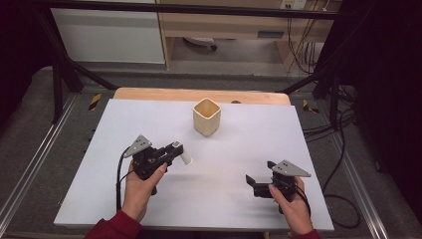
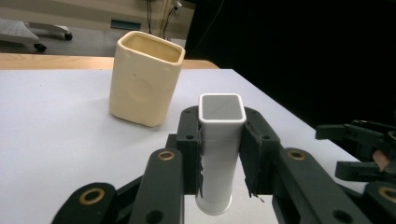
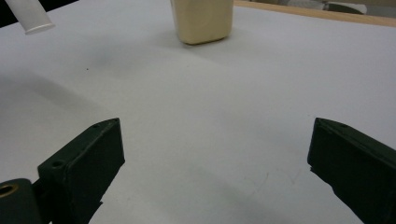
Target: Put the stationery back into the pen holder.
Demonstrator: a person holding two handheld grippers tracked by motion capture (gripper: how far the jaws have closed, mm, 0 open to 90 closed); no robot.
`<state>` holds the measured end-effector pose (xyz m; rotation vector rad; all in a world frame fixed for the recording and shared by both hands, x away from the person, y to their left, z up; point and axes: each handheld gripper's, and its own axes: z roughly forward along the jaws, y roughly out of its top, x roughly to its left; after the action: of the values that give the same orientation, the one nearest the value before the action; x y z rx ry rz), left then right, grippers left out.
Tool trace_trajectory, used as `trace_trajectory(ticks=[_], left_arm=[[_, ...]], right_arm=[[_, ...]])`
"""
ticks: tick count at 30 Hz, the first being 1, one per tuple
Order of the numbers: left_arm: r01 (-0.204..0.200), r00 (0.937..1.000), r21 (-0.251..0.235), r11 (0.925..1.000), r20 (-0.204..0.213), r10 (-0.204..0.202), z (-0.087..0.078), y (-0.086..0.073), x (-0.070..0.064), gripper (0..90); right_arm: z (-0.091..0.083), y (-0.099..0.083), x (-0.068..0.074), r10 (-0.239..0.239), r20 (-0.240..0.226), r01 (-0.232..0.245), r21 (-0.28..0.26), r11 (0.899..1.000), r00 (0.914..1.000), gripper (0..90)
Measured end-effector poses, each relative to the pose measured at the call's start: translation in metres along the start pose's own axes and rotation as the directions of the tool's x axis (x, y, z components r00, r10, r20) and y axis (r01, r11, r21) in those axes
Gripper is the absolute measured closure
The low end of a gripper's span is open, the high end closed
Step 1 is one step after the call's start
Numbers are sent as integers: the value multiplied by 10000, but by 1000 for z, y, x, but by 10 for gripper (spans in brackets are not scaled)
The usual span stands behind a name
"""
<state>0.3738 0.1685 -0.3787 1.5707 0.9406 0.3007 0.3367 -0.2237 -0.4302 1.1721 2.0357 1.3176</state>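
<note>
Overall, the desk [image 1: 149, 119] carries a pale grey-white sheet over a wooden top, whose edge shows along the far side at 12 o'clock. Dark metal frame bars cross above and behind it, and cables lie on the grey floor at 3 o'clock.

One container stands on the desk: a cream square-mouthed cup [image 1: 206, 116], upright, toward 12 o'clock from the desk's centre. Its inside cannot be read from these views.

The left tool [image 1: 171, 152] lies at roughly 8 o'clock, held in the person's left hand [image 1: 142, 186], red sleeve at the wrist. Its jaws are clamped on a white tube [image 2: 219, 154], which has a squared rim and a grey end face; the tube sits between the pads, its round lower end just above the sheet. Cup and tube are near each other but apart.

The right tool [image 1: 254, 183] lies at 4 o'clock, gripped by the right hand [image 1: 291, 204]. Its jaws stand wide apart with nothing between them, low over bare sheet.
</note>
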Motion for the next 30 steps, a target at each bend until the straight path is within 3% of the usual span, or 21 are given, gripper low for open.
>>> trace_trajectory(ticks=[5,8,13,24,30], left_arm=[[-24,9996,138,9999,-266,28,10,13,-1,712],[306,9993,118,9995,-198,-303,15,21,-1,711],[-79,9992,246,9997,-384,88,22,33,-2,711],[-500,9983,257,9984,-290,508,37,64,-7,711],[-525,9979,178,9985,-364,532,46,74,-9,711]], right_arm=[[3,-5,6,-34,35,33,465,9989,10000,37],[5,-4,9,-10,22,9,414,9991,10000,37],[5,-3,9,-64,209,58,277,9996,9998,39],[4,-4,6,179,297,-184,169,9997,9994,38],[4,-4,6,240,344,-244,117,9996,9991,41]])
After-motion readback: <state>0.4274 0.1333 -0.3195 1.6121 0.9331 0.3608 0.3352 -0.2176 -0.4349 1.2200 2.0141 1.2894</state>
